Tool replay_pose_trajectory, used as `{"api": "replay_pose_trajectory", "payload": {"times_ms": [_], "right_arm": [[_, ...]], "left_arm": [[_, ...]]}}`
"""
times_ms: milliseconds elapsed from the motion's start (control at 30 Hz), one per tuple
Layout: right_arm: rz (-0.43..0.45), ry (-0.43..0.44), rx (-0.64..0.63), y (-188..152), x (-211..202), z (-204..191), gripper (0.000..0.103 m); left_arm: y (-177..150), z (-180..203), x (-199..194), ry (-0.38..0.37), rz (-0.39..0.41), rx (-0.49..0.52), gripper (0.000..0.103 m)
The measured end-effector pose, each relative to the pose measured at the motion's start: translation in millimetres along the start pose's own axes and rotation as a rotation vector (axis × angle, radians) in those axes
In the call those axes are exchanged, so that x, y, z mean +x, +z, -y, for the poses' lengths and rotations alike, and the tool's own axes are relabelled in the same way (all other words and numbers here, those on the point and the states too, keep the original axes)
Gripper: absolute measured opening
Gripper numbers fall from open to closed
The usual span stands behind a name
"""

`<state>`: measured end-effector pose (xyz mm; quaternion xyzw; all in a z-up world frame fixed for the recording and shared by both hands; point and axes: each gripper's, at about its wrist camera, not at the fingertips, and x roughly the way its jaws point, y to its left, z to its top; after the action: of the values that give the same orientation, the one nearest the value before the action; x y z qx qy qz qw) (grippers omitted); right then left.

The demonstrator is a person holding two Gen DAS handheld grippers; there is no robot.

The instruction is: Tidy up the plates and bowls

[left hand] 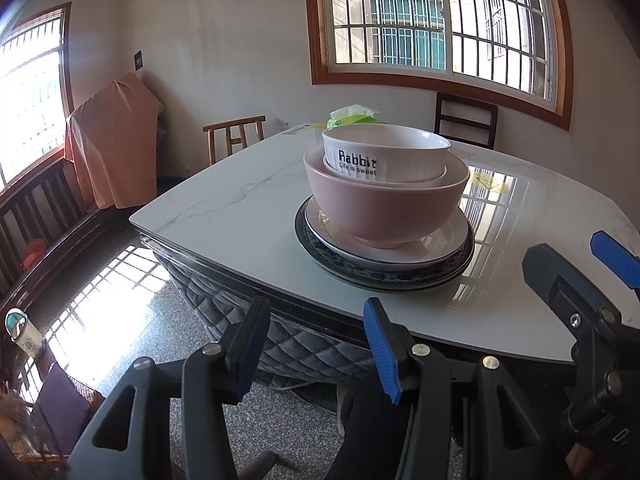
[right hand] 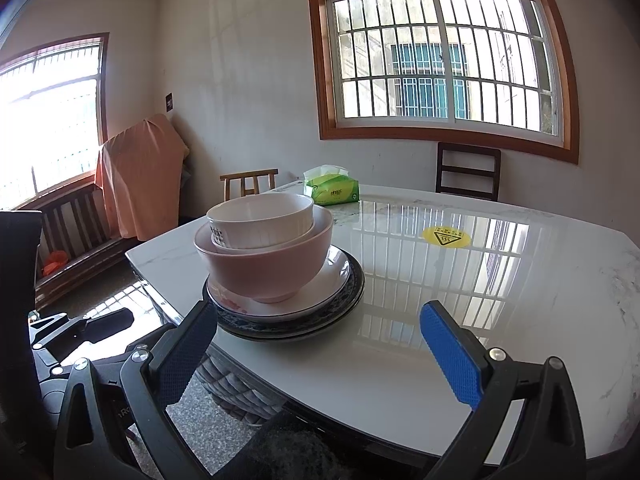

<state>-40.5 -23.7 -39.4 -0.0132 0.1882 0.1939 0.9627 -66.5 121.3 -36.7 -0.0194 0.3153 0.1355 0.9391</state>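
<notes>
Between your claws, nothing is held.
Your left claw and right claw hang open and empty at the desk edge; beyond, the white bowl nests in the pink bowl atop stacked plates.

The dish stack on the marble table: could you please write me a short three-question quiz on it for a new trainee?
1. True or false: the white bowl marked "Rabbit" sits inside the pink bowl.
2. Multiple choice: what lies directly under the pink bowl? A) the bare table B) a white plate on dark patterned plates C) the tissue pack
3. Short answer: does the left tool or the right tool hold any dish?

Key
1. True.
2. B.
3. Neither; both tools are open, short of the stack, with nothing between their fingers.
</notes>
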Motion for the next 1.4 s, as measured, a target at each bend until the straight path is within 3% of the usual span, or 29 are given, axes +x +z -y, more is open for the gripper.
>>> {"api": "replay_pose_trajectory", "payload": {"times_ms": [1400], "right_arm": [[-0.03, 0.004, -0.005, -4.3, 2.5, -0.5, 0.101]], "left_arm": [[-3.9, -2.1, 9.8, -0.005, -0.055, -0.003, 0.053]]}}
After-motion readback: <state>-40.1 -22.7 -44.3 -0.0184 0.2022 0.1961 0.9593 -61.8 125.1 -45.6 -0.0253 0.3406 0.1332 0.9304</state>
